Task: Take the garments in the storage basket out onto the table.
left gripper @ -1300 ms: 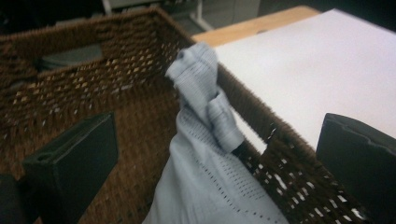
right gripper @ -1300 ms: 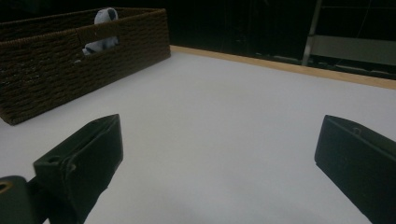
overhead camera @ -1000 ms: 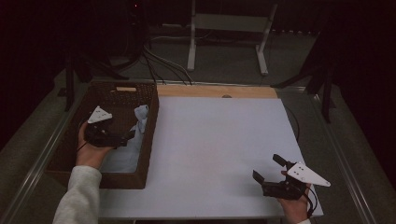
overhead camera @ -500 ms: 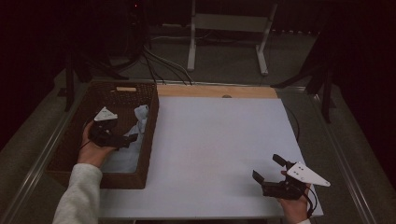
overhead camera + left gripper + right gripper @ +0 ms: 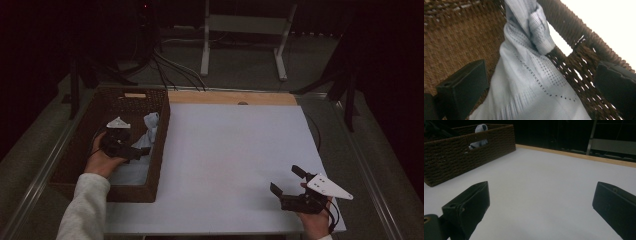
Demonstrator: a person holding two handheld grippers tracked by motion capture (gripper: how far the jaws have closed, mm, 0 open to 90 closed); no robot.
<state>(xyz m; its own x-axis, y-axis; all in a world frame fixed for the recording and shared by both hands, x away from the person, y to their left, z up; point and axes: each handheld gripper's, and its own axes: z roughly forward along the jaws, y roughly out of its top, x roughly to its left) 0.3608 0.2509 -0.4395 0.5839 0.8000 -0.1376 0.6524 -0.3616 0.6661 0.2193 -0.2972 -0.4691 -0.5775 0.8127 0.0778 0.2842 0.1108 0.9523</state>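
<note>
Left gripper over a pale cloth in the basket, right gripper idle on the table.

Nearest the person, the right gripper (image 5: 287, 182) rests at the white table's (image 5: 225, 155) near right corner, jaws wide apart with nothing between them. Farther off at the left, the left gripper (image 5: 539, 87) sits inside the brown wicker basket (image 5: 159, 150), jaws spread either side of the light blue knitted cloth (image 5: 531, 75), which leans against the basket's right wall, its top bunched at the rim.

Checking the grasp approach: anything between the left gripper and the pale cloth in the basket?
Nothing visible does. In the left gripper view the left gripper has its jaws open on either side of the pale cloth, with no object in between. The basket wall sits close behind the cloth.
</note>
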